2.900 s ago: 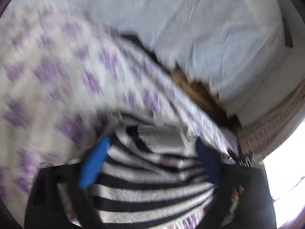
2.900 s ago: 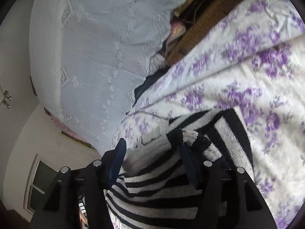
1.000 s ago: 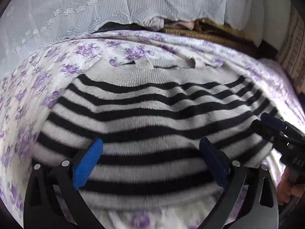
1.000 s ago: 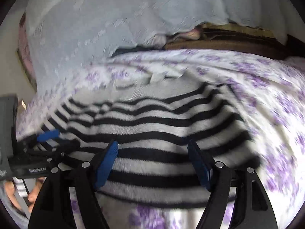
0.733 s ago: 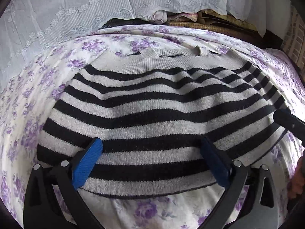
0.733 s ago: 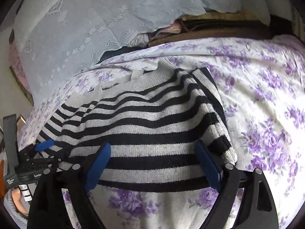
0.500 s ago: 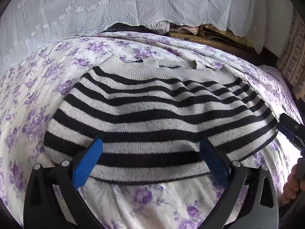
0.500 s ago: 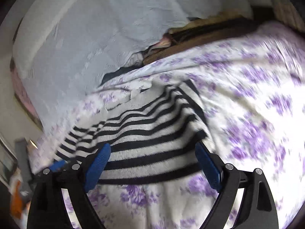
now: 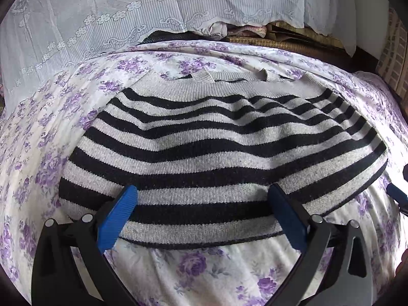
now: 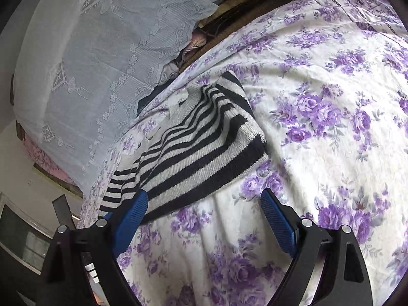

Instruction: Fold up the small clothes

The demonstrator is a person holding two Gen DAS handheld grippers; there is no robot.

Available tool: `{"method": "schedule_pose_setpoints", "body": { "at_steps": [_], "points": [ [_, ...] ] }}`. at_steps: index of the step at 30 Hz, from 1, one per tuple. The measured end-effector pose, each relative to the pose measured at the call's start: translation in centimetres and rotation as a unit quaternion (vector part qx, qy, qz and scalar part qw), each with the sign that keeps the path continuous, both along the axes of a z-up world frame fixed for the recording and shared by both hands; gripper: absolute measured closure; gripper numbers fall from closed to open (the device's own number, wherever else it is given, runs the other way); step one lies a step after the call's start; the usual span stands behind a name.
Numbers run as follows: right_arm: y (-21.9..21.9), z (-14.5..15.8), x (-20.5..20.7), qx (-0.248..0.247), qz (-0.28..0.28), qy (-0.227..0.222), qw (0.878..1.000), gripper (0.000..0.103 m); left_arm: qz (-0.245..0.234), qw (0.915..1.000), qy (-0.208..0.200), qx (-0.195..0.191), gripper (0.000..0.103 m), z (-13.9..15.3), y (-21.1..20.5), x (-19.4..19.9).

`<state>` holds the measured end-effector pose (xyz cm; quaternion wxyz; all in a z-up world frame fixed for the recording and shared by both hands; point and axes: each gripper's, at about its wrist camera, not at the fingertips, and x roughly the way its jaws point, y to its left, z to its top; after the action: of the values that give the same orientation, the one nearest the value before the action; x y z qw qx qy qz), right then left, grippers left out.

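A black-and-grey striped sweater (image 9: 224,148) lies flat on the floral bed sheet (image 9: 204,275), neckline at the far side and sleeves tucked out of sight. My left gripper (image 9: 202,213) hovers open over the near hem, its blue pads wide apart and pinching nothing. At the right edge of the left wrist view, one blue fingertip (image 9: 395,195) of the other gripper shows. In the right wrist view the sweater (image 10: 193,148) sits to the upper left. My right gripper (image 10: 204,220) stands open beside its right corner, over bare sheet (image 10: 331,127).
A white lace curtain (image 9: 127,12) hangs behind the bed, with bundled cloth and a woven brown mat (image 9: 280,43) beneath its edge. A brick-pattern wall (image 9: 392,58) is at the far right. The sheet extends well to the right of the sweater.
Earlier both grippers carried the sweater; it now lies flat. Over the last second my right gripper slid right off it, rolled and widened its jaws. The left gripper barely moved.
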<state>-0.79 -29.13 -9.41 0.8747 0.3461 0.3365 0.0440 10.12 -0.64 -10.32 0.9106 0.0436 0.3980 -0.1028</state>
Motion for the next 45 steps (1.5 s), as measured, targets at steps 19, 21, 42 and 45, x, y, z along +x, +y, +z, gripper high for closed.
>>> {"method": "schedule_pose_setpoints", "body": {
  "at_steps": [19, 21, 42, 45],
  "points": [
    [0.6, -0.2, 0.8, -0.039, 0.003, 0.007, 0.999, 0.010, 0.007, 0.9996, -0.021, -0.019, 0.004, 1.6, 0.6, -0.5],
    [0.6, -0.2, 1.0, -0.043, 0.001, 0.007, 0.999, 0.010, 0.005, 0.9988, -0.028, -0.039, 0.004, 2.5, 0.8, -0.4],
    [-0.4, -0.3, 5.2, -0.010, -0.078, 0.039, 0.996, 0.003, -0.009, 0.9993, 0.023, -0.029, 0.004, -0.3, -4.4, 4.2],
    [-0.4, -0.1, 6.8, 0.020, -0.117, 0.071, 0.990, 0.003, -0.008, 0.9993, 0.023, -0.029, 0.004, -0.4, -4.3, 4.1]
  ]
}}
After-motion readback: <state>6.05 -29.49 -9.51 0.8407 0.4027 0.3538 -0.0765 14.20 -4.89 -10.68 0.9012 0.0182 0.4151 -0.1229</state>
